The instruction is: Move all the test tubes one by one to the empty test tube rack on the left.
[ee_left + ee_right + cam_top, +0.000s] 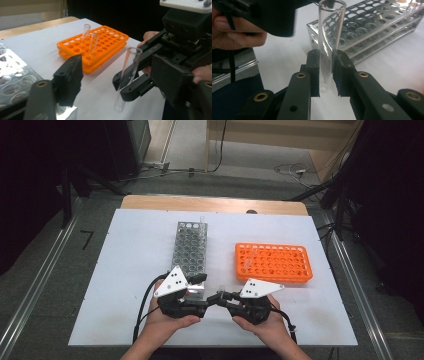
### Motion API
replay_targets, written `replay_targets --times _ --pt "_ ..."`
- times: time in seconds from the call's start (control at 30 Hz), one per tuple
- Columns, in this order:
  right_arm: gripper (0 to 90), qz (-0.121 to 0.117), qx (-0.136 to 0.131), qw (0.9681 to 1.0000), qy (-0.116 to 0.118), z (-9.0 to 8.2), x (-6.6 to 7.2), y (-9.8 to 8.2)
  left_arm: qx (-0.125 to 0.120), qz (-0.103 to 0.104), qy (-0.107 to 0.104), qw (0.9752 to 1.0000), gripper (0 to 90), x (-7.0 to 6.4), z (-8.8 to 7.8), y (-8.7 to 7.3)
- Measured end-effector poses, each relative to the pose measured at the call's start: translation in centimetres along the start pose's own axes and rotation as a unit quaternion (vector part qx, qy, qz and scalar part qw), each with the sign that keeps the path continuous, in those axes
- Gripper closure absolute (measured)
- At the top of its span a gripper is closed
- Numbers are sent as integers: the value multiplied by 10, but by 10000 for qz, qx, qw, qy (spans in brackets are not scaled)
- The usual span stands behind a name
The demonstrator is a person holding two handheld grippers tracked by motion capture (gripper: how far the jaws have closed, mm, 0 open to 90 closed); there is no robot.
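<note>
The right gripper (325,75) pinches a clear glass test tube (328,37) low on its body, both pads pressed flat to the glass, the tube standing upright with its open mouth up and its rounded bottom hanging just below the pads. In the high view the right gripper (220,298) sits at the near edge of the table (135,260), tip to tip with the left gripper (202,302). The left gripper's jaws stand spread with nothing between them; 1 of its pads (71,75) shows in its own view, apart from the test tube (127,75), which stands just to its right.

The risk I see is in a handover. If the left jaws close on the tube off-centre or at a tilt while the right pair is clamped, the glass could be levered and crack, or slip out and drop to the table. The grip sits low, so the tall free end could also swing into the left gripper's body.

Farther off, a metal rack (190,247) runs from near to far in the middle of the table, with 1 tube upright at its far right corner. To the right lies an orange rack (275,262); 2 tubes (88,43) lean in its holes at the left end, the rest of the holes look empty.
</note>
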State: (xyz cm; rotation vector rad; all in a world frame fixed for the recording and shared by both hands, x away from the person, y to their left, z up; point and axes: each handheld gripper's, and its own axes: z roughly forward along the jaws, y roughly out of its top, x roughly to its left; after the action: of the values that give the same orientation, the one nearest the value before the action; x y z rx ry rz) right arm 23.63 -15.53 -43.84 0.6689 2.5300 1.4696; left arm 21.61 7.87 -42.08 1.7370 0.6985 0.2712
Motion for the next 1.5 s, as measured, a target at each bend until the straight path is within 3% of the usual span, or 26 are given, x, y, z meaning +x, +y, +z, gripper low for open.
replay_targets --times 0.6,1.13,1.2,1.5 --pt "738 -89 9 9998 158 3 12 4 49 253 -323 9991 732 -9 7 -4" --pt "731 -53 -1 9999 152 3 11 3 17 370 -205 9991 761 -9 8 -4" --pt "688 -61 -10 9999 115 2 10 3 8 355 -152 9993 761 -9 8 -4" --pt "343 91 -225 9997 90 -17 -6 1 -135 205 7 9997 761 5 4 2"
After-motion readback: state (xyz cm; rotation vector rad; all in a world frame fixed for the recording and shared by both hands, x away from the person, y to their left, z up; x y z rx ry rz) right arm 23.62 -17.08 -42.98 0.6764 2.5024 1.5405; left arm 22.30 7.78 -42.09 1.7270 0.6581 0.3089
